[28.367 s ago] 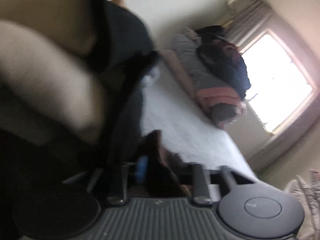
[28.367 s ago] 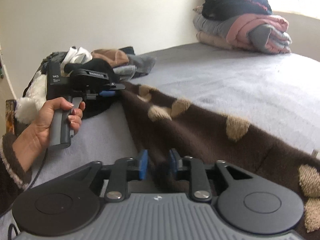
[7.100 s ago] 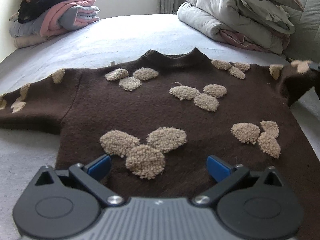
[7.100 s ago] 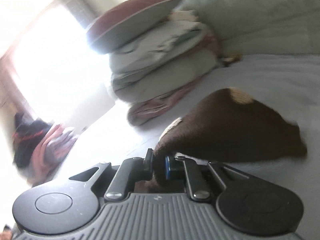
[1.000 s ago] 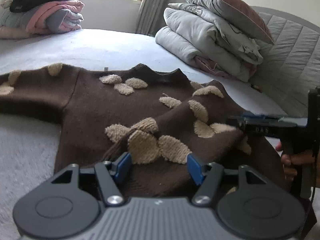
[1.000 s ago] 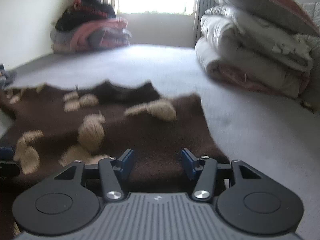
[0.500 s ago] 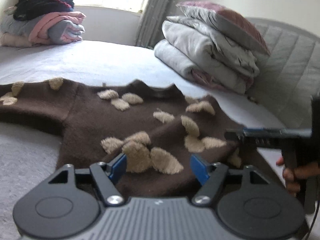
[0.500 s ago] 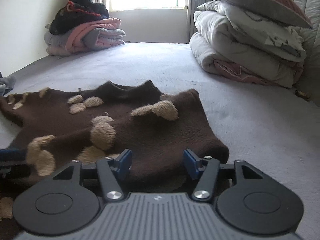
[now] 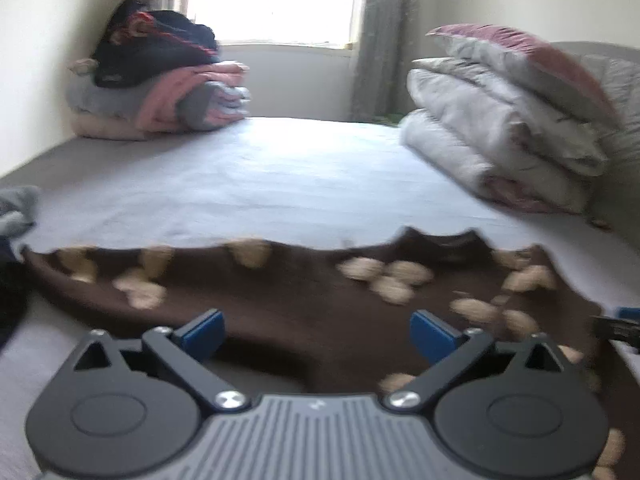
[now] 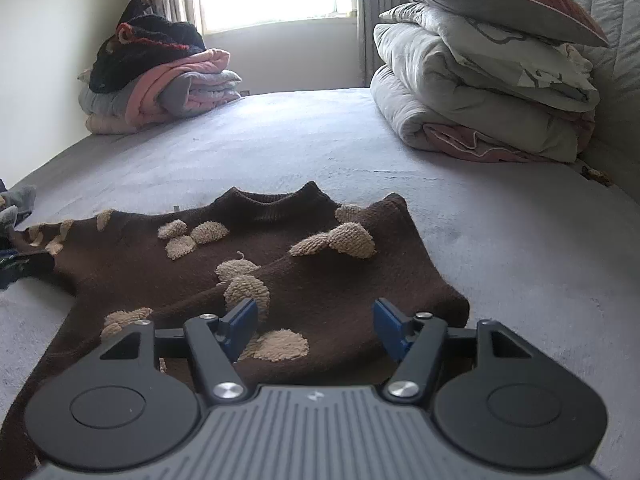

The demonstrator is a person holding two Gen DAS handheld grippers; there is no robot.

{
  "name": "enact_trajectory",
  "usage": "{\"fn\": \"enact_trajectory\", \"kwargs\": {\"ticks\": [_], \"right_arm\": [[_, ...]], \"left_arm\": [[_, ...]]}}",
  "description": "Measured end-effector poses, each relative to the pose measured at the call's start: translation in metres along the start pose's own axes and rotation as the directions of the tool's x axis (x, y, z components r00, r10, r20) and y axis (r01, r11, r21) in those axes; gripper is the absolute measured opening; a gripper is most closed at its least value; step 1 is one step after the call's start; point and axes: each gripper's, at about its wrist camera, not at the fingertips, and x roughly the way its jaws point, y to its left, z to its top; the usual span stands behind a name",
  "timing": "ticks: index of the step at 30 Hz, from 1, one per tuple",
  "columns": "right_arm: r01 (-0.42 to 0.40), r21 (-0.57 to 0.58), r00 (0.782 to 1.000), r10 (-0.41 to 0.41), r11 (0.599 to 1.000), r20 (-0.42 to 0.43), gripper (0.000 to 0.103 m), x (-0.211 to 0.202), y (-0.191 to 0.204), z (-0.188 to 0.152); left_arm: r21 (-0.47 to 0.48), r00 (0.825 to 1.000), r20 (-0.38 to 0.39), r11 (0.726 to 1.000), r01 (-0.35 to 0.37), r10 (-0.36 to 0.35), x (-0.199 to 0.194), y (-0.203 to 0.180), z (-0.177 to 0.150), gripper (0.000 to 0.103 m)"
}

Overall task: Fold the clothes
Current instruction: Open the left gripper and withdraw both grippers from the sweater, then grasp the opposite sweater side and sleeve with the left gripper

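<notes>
A brown sweater (image 10: 320, 280) with beige fuzzy patches lies flat on the bed, collar away from me. Its right sleeve is folded over the body, while its left sleeve (image 9: 100, 280) stretches out to the left. My left gripper (image 9: 318, 336) hovers above the sweater's lower left part. Its jaws are opening very wide, with nothing pressed between them. My right gripper (image 10: 316, 328) hangs over the folded right side, jaws also opening, the blue pads clear of the knit. One of the right gripper's fingers (image 9: 618, 324) shows at the right edge of the blurred left wrist view.
The grey bed sheet (image 10: 520, 240) spreads beyond the sweater. A stack of folded clothes (image 10: 160, 80) sits at the far left by the window. A folded duvet with a pillow (image 10: 480, 92) is at the far right by the headboard. Loose clothes (image 10: 16, 200) lie at the left edge.
The left gripper has risen and swung left, its jaws spreading from half open to very wide. The right gripper lifted slightly and its jaws widened. The sweater stays folded as it was.
</notes>
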Motion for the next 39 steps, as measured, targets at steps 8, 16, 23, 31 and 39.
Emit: {"fn": "enact_trajectory", "kwargs": {"ticks": [8,16,23,31,39], "right_arm": [[0.02,-0.031,0.999,-0.021,0.999,-0.034,0.07,0.011,0.001,-0.014],[0.056,-0.037,0.998,-0.056,0.998,-0.019,0.07,0.016,-0.004,-0.016],[0.063,0.037,0.998,-0.063,0.997,-0.01,0.07,0.022,-0.011,-0.013],[0.088,-0.036,0.996,-0.089,0.995,-0.022,0.07,0.026,-0.003,-0.017],[0.08,-0.076,0.996,-0.082,0.994,-0.031,0.07,0.028,0.009,-0.02]], "left_arm": [[-0.172,0.98,-0.029,0.964,-0.201,0.199,0.043,0.065,0.015,0.102],[-0.303,0.934,-0.052,0.885,-0.352,0.353,0.07,0.119,0.014,0.102],[-0.384,0.929,-0.11,0.848,-0.367,0.352,0.088,0.141,0.003,0.102],[-0.512,0.947,-0.068,0.804,-0.303,0.313,0.092,0.159,-0.009,0.094],[-0.555,0.952,-0.023,0.788,-0.265,0.304,0.083,0.165,-0.01,0.024]]}}
